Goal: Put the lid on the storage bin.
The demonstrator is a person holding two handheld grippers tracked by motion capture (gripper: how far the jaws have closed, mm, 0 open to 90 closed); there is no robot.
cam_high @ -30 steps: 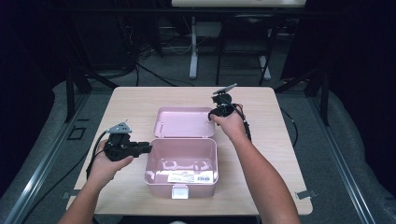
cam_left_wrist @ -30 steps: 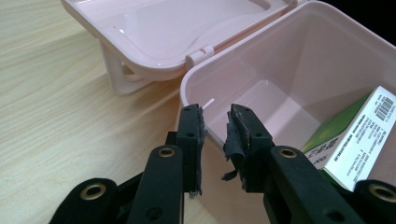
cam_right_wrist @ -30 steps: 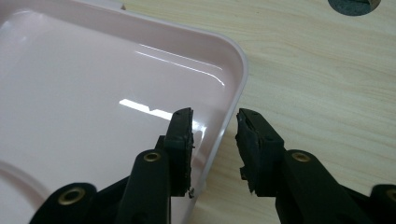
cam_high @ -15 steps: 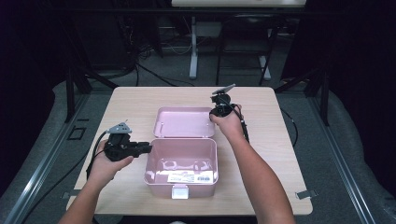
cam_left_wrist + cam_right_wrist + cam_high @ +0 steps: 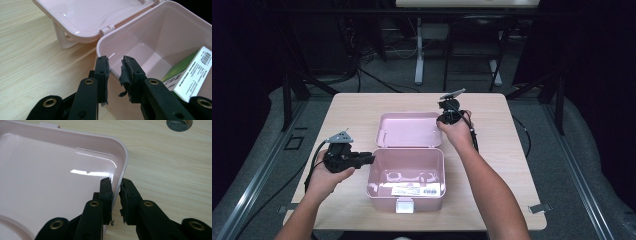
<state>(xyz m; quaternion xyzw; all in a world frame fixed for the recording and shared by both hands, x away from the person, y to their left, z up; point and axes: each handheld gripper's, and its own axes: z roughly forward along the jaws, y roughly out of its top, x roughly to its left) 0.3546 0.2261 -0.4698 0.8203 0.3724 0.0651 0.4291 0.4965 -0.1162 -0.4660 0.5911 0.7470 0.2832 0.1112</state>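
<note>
Wooden table (image 5: 512,150): right gripper (image 5: 115,183) has just closed on lid (image 5: 50,182) rim; left gripper (image 5: 115,62) pinches box (image 5: 160,45) wall (stiff, slick plastic, likely light).

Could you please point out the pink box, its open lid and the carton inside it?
pink box (image 5: 404,194): high view, front wall.
open lid (image 5: 408,129): high view, inner face.
carton (image 5: 193,75): left gripper view, white barcode face.
</note>
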